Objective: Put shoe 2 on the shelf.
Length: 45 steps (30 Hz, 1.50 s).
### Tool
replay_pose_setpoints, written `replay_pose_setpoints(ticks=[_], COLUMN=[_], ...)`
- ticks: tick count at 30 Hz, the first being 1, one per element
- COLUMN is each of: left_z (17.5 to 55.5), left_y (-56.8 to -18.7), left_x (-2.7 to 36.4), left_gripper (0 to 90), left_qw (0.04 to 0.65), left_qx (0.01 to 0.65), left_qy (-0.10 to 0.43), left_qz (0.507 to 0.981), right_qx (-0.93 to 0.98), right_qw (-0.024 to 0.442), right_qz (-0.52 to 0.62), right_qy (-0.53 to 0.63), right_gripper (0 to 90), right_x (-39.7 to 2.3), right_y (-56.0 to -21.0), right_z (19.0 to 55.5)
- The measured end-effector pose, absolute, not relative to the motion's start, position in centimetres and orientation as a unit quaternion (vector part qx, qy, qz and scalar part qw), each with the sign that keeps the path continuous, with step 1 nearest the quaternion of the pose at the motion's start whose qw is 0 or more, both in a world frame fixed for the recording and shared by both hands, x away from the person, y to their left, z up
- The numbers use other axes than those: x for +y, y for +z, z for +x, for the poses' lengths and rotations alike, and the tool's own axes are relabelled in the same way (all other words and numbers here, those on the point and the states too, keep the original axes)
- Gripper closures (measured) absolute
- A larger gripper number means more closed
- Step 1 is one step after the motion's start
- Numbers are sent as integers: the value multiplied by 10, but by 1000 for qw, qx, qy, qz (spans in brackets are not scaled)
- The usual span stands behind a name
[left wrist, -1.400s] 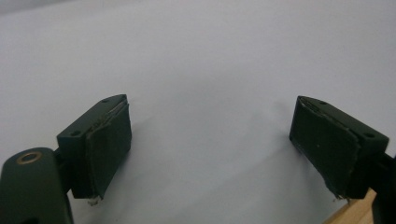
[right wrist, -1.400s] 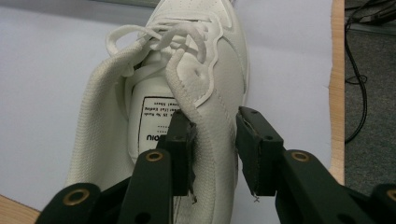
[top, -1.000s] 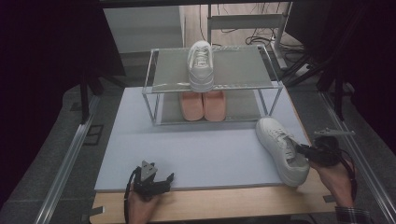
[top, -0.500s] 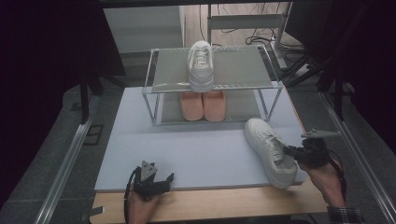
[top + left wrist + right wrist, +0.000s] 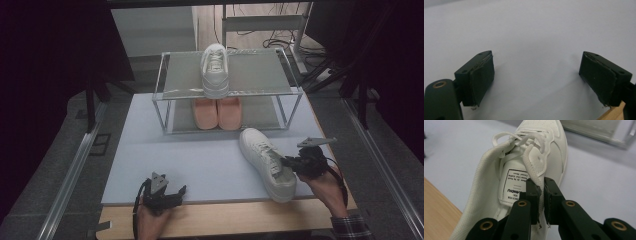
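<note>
Down at the lower left of the high view, the left gripper (image 5: 161, 192) rests at the near edge of the pale mat (image 5: 200, 160) that covers the bench (image 5: 225, 220); its own view shows the jaws spread wide with nothing but bare mat between them.

Further right, at lower centre-right of the high view, the white sneaker (image 5: 265, 162) lies on the mat with its toe toward the upper left and its heel near the bench's front edge. The right gripper (image 5: 290, 162) reaches in from the right and is clamped on it — in the right gripper view the jaws are nearly closed, pinching the edge of the shoe's collar (image 5: 536, 176) beside the tongue label (image 5: 515, 187), with the laces (image 5: 519, 138) above.

As a judgement: the sneaker looks light, with a stiff sole but a soft, pliable upper, so a pinch on the collar edge will let the shoe sag and swing, toe dropping. The padded rim gives the pads good friction, though the fabric may fold. A hold deeper over the heel counter would be steadier.

At upper centre stands the metal shoe rack (image 5: 162, 95) — a second white sneaker (image 5: 215, 70) on its top shelf, a pair of pink shoes (image 5: 216, 112) below.
</note>
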<state>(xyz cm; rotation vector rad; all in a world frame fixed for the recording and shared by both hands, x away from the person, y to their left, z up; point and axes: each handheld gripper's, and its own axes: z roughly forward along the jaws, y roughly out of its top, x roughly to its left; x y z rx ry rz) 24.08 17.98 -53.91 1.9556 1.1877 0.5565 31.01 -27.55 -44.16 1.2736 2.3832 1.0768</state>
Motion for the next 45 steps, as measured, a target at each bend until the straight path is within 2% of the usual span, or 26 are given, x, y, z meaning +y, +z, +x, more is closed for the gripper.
replay_pose_setpoints(ticks=[6,11,13,15,19,21,28,41,45], left_z=[241,241,241,241,241,241,241,241,241], left_y=[-539,-539,-539,-539,-539,-539,-539,-539,-539], left_x=[180,180,180,180,180,180,180,180,180], left_gripper=[129,129,129,129,129,129,129,129,129], left_qw=[383,384,384,384,383,383,384,384,384], left_qx=[466,466,466,466,465,464,466,466,466], left_qy=[218,218,218,218,219,219,218,218,218], left_qz=[767,767,767,767,768,768,767,767,767], right_qx=[821,820,815,812,813,815,821,811,808], right_qw=[114,104,96,96,89,78,55,82,95], right_qz=[419,423,425,425,422,416,417,434,434], right_qy=[371,371,382,388,391,396,385,382,387], right_gripper=[823,700,680,709,863,898,900,897,811], right_x=[-252,-251,-256,-259,-262,-262,-260,-276,-279], right_y=[-443,-440,-437,-433,-425,-425,-435,-432,-424], right_z=[314,315,314,311,303,301,307,314,312])
